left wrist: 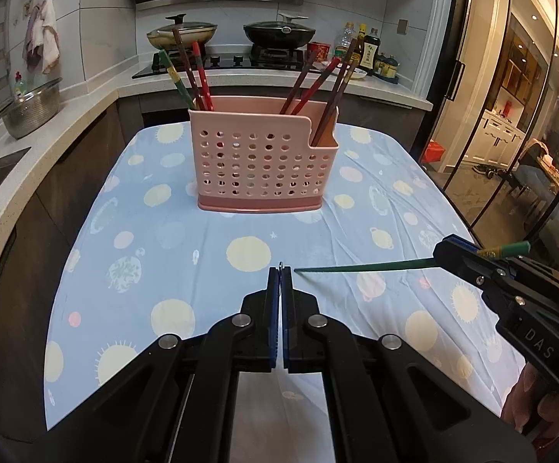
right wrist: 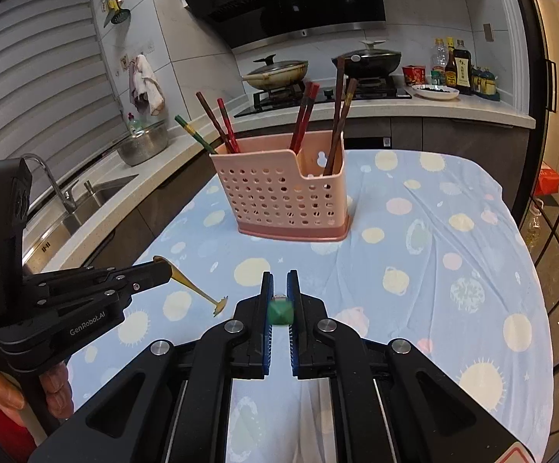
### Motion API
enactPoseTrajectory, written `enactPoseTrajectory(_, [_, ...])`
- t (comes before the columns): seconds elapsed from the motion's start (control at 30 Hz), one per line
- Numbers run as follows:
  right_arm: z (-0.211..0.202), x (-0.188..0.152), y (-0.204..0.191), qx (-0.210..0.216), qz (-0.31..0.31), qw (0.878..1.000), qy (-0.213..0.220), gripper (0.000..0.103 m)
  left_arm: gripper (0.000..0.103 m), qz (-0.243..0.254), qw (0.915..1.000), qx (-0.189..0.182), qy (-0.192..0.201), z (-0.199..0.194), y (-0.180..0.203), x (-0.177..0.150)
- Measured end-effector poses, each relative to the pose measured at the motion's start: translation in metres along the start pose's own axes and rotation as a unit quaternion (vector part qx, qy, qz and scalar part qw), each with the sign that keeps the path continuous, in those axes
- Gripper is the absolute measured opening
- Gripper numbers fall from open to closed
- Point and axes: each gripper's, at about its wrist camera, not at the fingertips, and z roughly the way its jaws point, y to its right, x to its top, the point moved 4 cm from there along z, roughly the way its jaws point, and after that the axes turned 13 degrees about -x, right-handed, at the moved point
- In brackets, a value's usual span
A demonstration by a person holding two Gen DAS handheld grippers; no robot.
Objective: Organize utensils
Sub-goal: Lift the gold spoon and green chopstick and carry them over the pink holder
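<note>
On the left, the left gripper (right wrist: 164, 270) pinches a small gold fork (right wrist: 198, 291) by its handle end; a loose hold could drop it. Beyond, the pink holder (left wrist: 264, 154) waits. Rightward, the right gripper (left wrist: 443, 256) clamps a green chopstick (left wrist: 364, 268), whose long tip may snag the rim.

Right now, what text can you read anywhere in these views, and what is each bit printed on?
"DAS": on the right claw's black body, seen by the left wrist camera.
"GenRobot.AI": on the left claw's body, seen by the right wrist camera.
Small white print at that body's rear edge: too small.
Sauce bottles labels: blurred.
</note>
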Motion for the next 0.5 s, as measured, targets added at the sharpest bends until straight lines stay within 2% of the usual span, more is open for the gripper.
enactPoseTrajectory(0.3, [-0.001, 0.057, -0.002, 0.004, -0.004, 0.999, 0.04, 0.007, 0.001, 0.02, 0.999, -0.005, 0.039, -0.017, 0.004, 0.049])
enactPoseTrajectory(0.5, [-0.002, 0.111, -0.004, 0.012, 0.007, 0.997, 0.079, 0.007, 0.001, 0.04, 0.9961, -0.004, 0.079, -0.029, 0.005, 0.103])
